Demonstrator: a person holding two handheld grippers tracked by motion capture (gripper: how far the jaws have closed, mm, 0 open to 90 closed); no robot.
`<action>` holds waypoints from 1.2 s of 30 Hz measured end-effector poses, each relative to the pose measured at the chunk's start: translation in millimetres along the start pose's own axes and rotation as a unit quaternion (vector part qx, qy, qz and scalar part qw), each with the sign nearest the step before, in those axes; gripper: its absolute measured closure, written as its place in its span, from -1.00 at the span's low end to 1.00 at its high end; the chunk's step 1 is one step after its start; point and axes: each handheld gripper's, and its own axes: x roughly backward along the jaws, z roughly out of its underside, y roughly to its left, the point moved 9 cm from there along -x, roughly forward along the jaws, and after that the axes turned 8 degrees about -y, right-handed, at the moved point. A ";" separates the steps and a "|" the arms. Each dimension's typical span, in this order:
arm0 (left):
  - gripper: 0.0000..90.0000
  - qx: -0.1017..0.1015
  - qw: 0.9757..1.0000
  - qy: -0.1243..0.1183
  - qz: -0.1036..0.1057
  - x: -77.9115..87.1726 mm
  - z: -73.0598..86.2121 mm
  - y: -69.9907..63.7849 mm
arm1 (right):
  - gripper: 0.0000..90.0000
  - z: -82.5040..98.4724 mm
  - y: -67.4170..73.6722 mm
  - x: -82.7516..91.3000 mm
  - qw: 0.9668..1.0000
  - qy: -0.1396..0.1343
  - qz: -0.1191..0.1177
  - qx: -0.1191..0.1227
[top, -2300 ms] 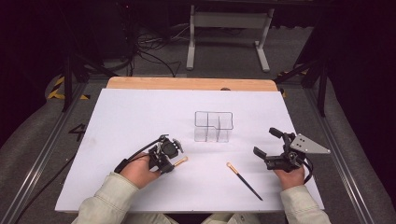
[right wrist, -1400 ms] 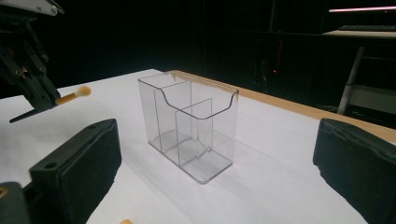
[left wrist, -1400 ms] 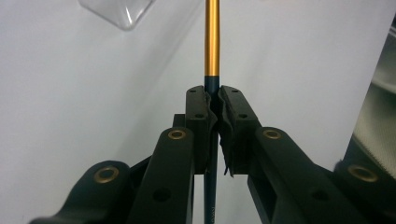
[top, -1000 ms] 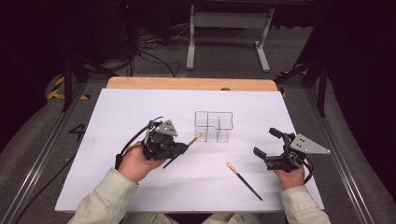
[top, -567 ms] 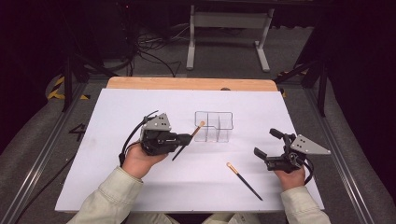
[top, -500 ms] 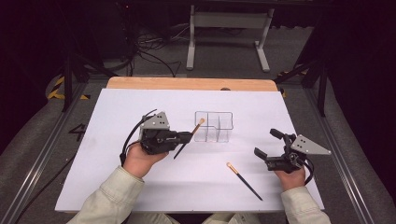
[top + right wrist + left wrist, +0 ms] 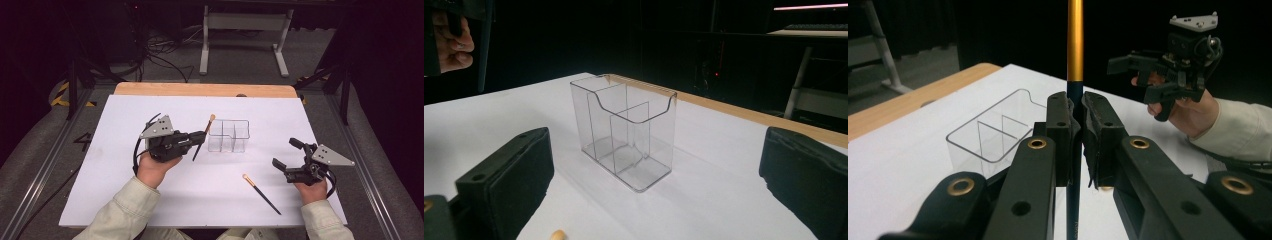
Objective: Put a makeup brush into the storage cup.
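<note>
Item one, my left gripper (image 7: pixel 200 139): jaws clamped tight on a makeup brush (image 7: pixel 202 138), black handle between the pads, gold ferrule (image 7: pixel 1075 40) rising above them in the left gripper view. In the high view the brush is lifted off the sheet and tilted, its tan tip close to the left wall of the organizer.

Item two, my right gripper (image 7: pixel 288 155): jaws spread wide, nothing between them, held low near the right edge of the sheet. In the right gripper view its two pads frame the organizer from a distance.

Item three, clear plastic organizer (image 7: pixel 229 135): upright at mid-table, divided into compartments, which I see empty in the right gripper view.

Item four, second brush (image 7: pixel 261 193): lying flat on the sheet, tan tip toward the organizer, near the right gripper and apart from it.

Item five, surface: white sheet (image 7: pixel 100 165) covering the table, a strip of bare wood (image 7: pixel 200 90) showing along the far edge.

Item six, room: dark; a grey metal stand (image 7: pixel 245 35) and loose cables (image 7: pixel 160 55) on the floor beyond the table, metal rails at both sides.
</note>
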 end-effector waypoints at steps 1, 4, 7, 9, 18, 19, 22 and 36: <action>0.83 0.002 1.000 -0.003 0.002 0.3 -0.4 0.3 | -0.97 0.0 0.0 0.1 1.000 0.000 0.000 0.000; 0.83 0.003 1.000 -0.013 0.002 0.3 -1.4 1.6 | -0.97 0.0 0.1 0.0 1.000 0.000 0.000 0.000; 0.83 0.000 1.000 -0.027 0.007 0.6 -2.9 1.4 | -0.97 0.1 0.1 0.1 1.000 0.001 0.000 0.002; 0.83 -0.003 0.999 -0.040 0.004 1.2 -4.2 2.3 | -0.97 0.1 0.1 0.1 1.000 0.001 0.000 0.001; 0.83 -0.001 0.998 -0.057 0.002 -1.1 -6.2 6.1 | -0.97 0.1 0.3 -0.1 1.000 0.001 0.000 0.001; 0.83 0.000 0.998 -0.061 0.002 -2.8 -6.9 6.8 | -0.97 0.3 0.2 -0.2 1.000 0.002 0.000 0.002; 0.83 0.001 0.998 -0.067 0.004 -9.0 -8.7 7.5 | -0.97 0.0 0.8 -0.2 1.000 0.002 0.000 0.003; 0.83 -0.029 0.997 -0.072 -0.004 -36.2 -20.6 14.0 | -0.97 -0.6 -0.3 1.4 1.000 -0.002 0.000 0.001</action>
